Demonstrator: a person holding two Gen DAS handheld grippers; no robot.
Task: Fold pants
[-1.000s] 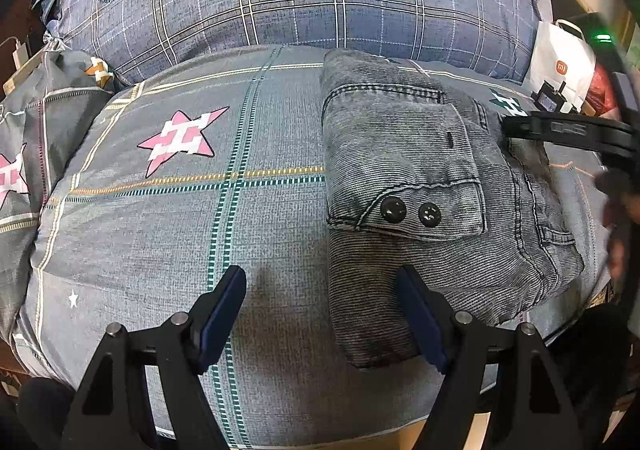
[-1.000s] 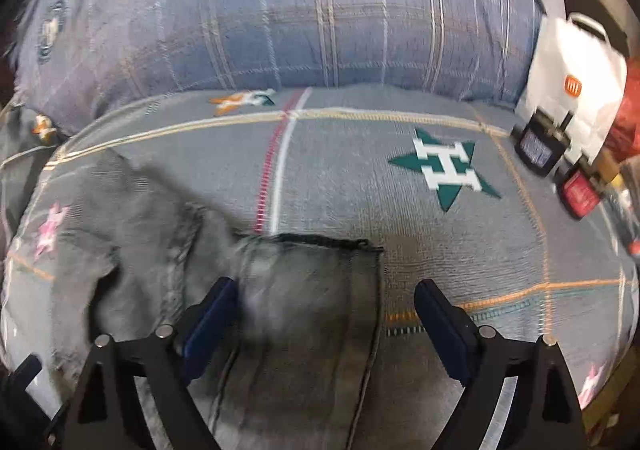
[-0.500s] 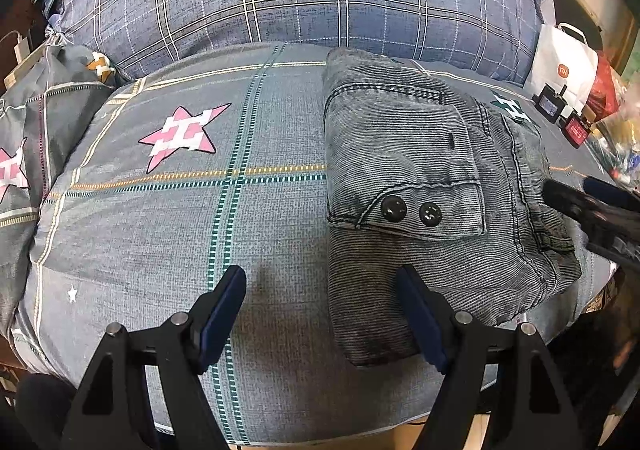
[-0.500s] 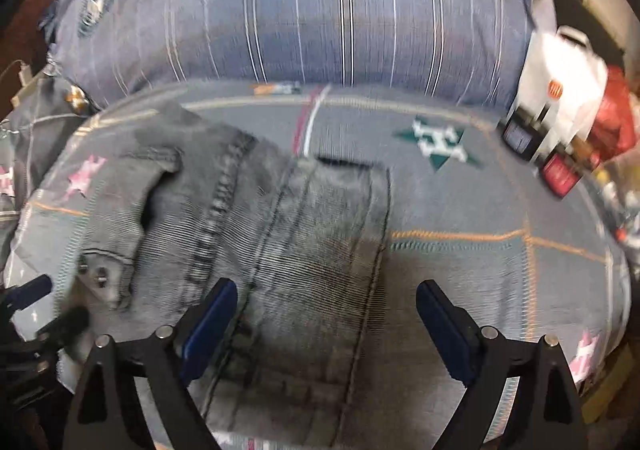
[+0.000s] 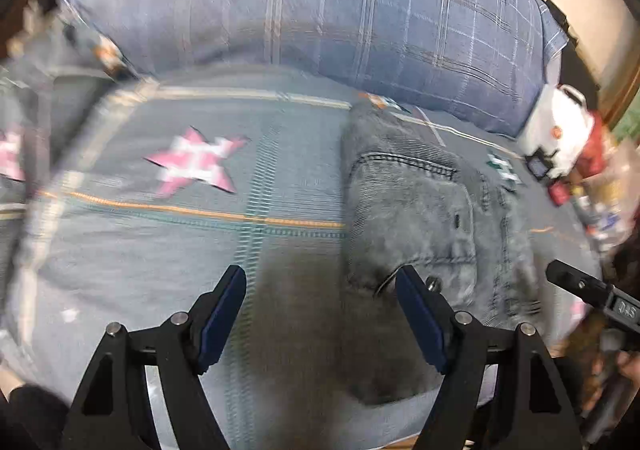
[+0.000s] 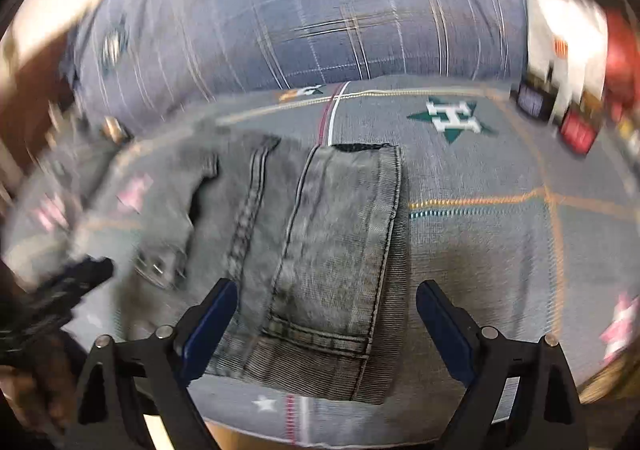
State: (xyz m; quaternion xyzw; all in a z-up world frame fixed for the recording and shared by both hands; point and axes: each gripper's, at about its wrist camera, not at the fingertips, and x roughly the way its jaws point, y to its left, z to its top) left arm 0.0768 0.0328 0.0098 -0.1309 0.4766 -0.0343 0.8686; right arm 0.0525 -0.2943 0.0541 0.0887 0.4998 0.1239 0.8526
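1. The left gripper (image 5: 320,314) and right gripper (image 6: 326,326) both gape wide, holding nothing, and have drawn back with blurred views.
2. Ahead of them the pants (image 6: 320,250) lie folded compactly on the bed (image 5: 160,250); folding looks finished.

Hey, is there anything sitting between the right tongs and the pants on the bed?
Nothing visible does. The right tongs are open just above the near edge of the folded pants, which lie alone on the bedspread. The left tongs, also open, hang off to the pants' other side.
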